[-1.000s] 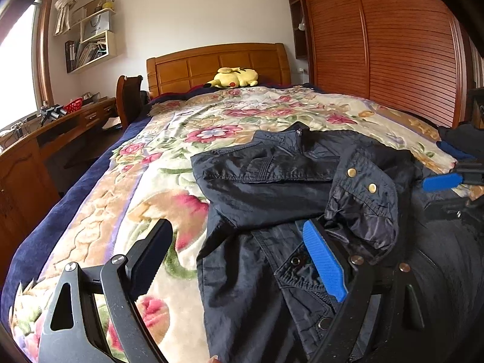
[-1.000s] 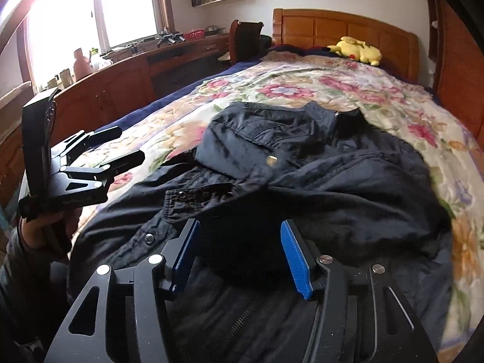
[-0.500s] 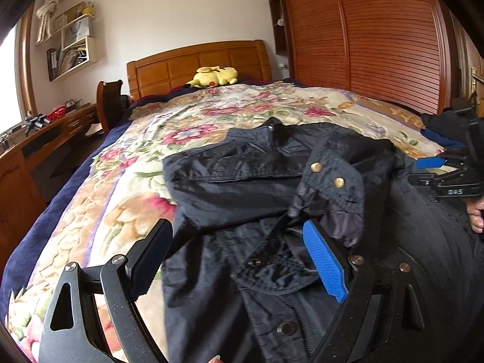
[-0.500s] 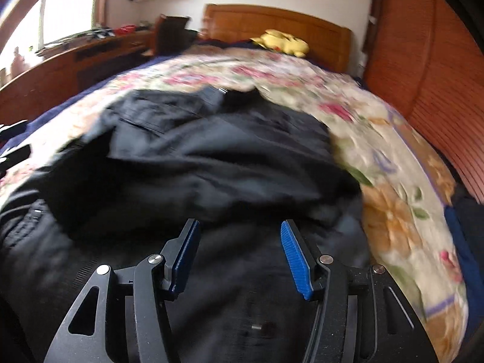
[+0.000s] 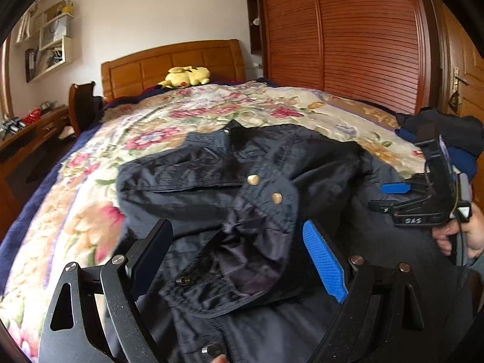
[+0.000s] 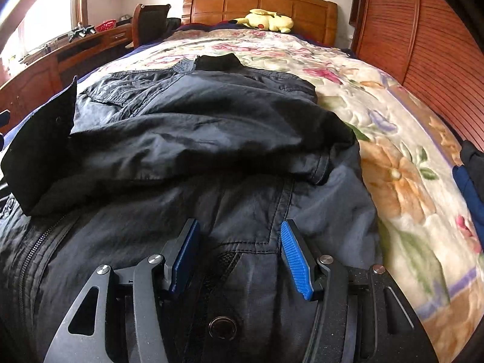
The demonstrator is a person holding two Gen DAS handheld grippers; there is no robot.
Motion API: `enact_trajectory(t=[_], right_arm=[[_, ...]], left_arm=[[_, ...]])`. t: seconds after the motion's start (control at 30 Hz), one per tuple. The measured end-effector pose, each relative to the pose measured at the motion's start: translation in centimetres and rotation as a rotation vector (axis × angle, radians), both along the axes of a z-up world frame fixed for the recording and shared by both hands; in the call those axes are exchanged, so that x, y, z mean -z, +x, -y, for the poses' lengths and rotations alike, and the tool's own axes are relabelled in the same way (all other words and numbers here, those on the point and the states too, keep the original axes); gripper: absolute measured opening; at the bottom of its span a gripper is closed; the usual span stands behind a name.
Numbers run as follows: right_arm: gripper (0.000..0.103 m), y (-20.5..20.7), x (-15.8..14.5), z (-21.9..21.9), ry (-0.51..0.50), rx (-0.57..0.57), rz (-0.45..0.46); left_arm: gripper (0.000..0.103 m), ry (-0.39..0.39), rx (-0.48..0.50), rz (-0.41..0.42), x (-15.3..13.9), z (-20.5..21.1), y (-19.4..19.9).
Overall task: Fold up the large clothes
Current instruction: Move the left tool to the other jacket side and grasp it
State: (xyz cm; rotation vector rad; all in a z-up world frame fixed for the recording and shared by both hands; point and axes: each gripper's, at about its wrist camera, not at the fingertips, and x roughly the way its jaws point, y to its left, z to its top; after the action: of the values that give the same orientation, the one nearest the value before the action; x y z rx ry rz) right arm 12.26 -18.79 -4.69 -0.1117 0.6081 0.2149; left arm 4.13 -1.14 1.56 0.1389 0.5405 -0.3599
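Observation:
A dark navy jacket (image 5: 196,178) lies spread on the floral bedspread (image 5: 90,211), collar toward the headboard. One sleeve is folded across its body (image 6: 211,121). The sleeve's cuff with brass snaps (image 5: 266,193) lies crumpled between the wide-apart fingers of my left gripper (image 5: 236,230); the pads do not press on it. My right gripper (image 6: 239,225) hovers low over the jacket's lower body with its jaws half apart and nothing pinched. In the left wrist view the right gripper (image 5: 379,196) shows at the right, held by a hand (image 5: 466,236).
A yellow plush toy (image 6: 269,19) rests by the wooden headboard (image 6: 260,3). A louvred wardrobe (image 5: 363,45) runs along the bed's right side. Dark folded clothes (image 5: 438,130) sit at the right bed edge. A desk (image 6: 60,48) and a chair (image 6: 151,18) stand on the left.
The left gripper's view has swung rightward over the jacket, bringing the cuff between its fingers and the right gripper into sight. The right gripper has moved right and sunk toward the jacket's lower body.

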Motion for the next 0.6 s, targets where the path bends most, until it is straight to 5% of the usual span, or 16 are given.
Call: enact_trajectory(t=[0.3,0.6], right_arm=[[0.058,-0.3,0.8,0.7,0.027,-0.004,-0.001],[0.058,-0.6,0.9,0.3,-0.002,0.005,0.012]], left_arm=[[0.082,-0.054,0.059,-0.029,0.1,2.1,0.7],[0.052,-0.036,0.054,-0.074,1.0,3.2,2.1]])
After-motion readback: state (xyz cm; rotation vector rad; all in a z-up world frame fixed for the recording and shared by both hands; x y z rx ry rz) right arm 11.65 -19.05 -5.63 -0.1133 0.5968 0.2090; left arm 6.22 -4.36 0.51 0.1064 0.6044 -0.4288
